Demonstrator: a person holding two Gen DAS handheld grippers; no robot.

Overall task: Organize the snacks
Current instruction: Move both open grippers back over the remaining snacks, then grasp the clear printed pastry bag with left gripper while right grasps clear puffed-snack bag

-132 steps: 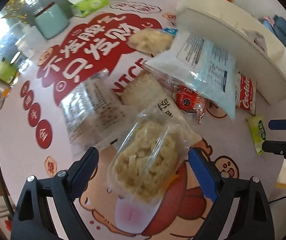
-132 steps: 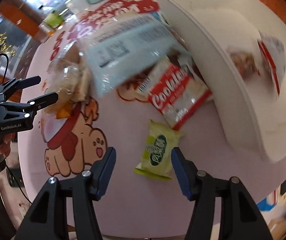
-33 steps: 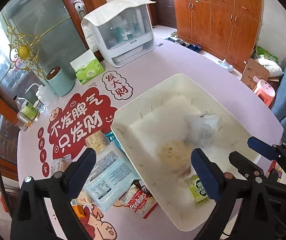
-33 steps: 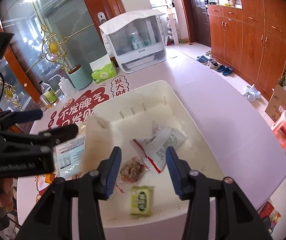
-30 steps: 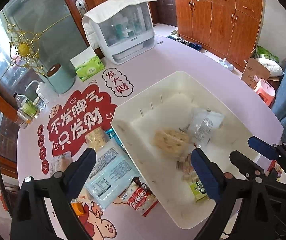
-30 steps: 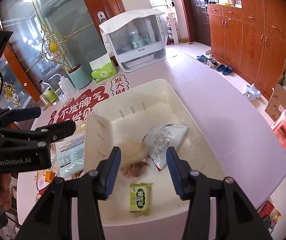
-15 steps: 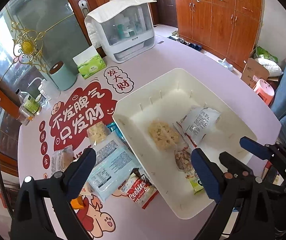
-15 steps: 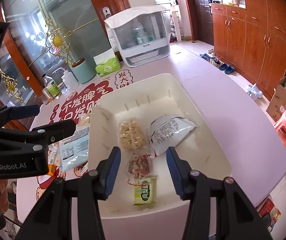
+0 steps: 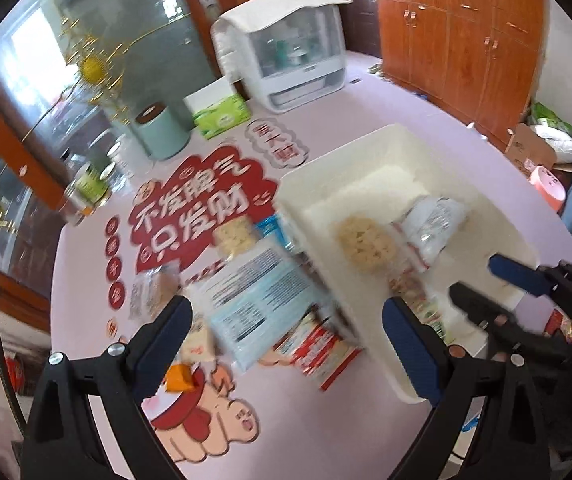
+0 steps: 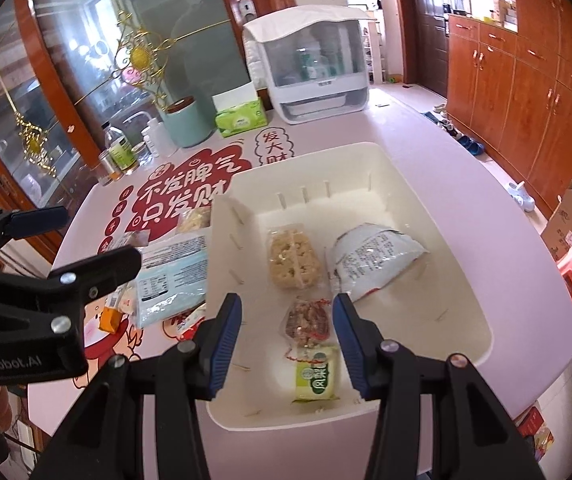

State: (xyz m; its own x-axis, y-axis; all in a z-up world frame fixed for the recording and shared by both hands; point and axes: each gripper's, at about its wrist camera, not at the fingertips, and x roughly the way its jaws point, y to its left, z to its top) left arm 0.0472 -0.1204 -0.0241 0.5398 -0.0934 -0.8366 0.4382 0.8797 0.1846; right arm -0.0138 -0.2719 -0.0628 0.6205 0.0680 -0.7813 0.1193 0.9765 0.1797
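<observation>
White bin on pink tabletop. Inside bin: rice-crisp pack, silver pouch, nut pack, green packet nearest near wall. Left of bin on tabletop: light-blue pack, red cookie pack. Right gripper above bin, jaws apart, empty. Left gripper left of bin, jaws wide apart, empty.

Both wrist cameras look steeply down from well above the counter, sharing the white bin and the snacks beside it.
</observation>
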